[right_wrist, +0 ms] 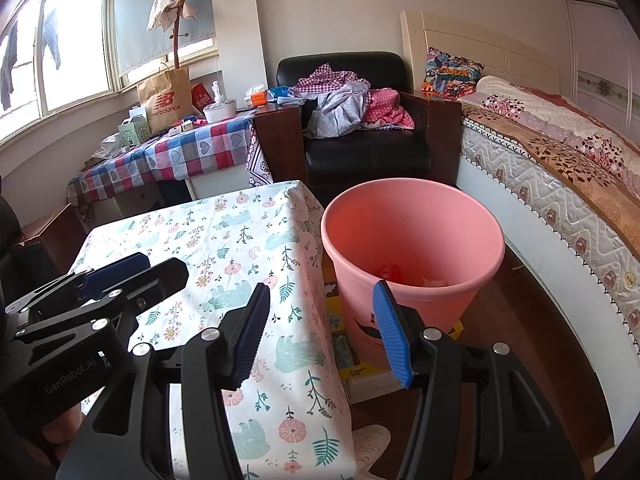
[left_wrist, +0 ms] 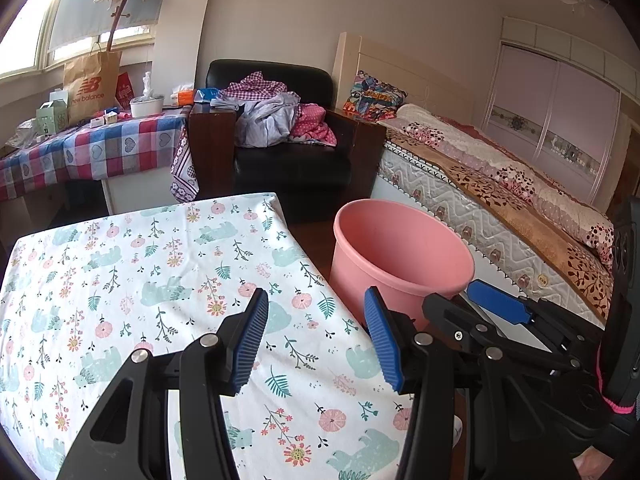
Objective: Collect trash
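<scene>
Now your left gripper (left_wrist: 316, 336) and right gripper (right_wrist: 320, 332) both hang spread and empty over the floral-clothed table (left_wrist: 168, 264). Trash, perhaps scraps, lies inside the round pink plastic bin (right_wrist: 412, 236); next, find another piece.

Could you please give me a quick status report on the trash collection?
Left tool and right tool open, empty. Pink bin beside the table, scraps at its bottom. Nothing in the way.
</scene>
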`<action>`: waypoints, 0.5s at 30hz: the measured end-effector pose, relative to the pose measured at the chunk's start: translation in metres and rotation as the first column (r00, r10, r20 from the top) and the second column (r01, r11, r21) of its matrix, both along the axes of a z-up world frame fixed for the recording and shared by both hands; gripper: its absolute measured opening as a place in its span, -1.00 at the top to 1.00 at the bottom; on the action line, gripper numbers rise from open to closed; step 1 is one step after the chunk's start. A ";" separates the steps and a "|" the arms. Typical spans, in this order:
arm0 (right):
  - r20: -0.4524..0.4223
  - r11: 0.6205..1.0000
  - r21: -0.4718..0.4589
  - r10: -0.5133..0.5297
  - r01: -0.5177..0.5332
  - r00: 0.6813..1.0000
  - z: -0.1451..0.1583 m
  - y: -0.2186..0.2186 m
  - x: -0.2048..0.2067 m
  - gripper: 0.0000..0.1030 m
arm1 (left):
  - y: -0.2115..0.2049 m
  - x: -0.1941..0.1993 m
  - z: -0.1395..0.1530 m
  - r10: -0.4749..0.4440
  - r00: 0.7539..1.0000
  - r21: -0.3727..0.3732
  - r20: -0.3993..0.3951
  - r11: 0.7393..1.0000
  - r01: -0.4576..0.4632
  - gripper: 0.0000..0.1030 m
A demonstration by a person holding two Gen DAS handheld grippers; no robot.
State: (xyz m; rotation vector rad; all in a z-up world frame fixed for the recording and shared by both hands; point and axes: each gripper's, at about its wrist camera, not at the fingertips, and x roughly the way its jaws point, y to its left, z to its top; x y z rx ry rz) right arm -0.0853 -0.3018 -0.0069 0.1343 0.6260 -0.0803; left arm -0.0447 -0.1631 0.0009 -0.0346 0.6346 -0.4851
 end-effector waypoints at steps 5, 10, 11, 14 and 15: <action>-0.003 1.000 -0.004 0.006 -0.006 1.000 -0.001 0.003 -0.001 -0.05 | 0.003 0.000 -0.001 0.009 1.000 -0.005 0.009 1.000 -0.009 0.04; -0.005 1.000 -0.004 0.009 -0.009 1.000 -0.002 0.005 0.000 -0.05 | 0.006 0.005 -0.003 0.020 1.000 -0.003 -0.019 1.000 -0.020 0.04; -0.005 1.000 -0.004 0.009 -0.009 1.000 -0.002 0.005 0.000 -0.05 | 0.007 0.005 -0.003 0.022 1.000 -0.003 -0.021 1.000 -0.022 0.04; -0.006 1.000 -0.003 0.010 -0.010 1.000 -0.003 0.005 -0.001 -0.05 | 0.008 0.005 -0.003 0.023 0.999 -0.003 -0.022 1.000 -0.024 0.04; -0.006 1.000 0.000 0.011 -0.011 1.000 -0.003 0.002 0.000 -0.05 | 0.009 0.006 -0.003 0.024 0.999 -0.003 -0.022 1.000 -0.024 0.04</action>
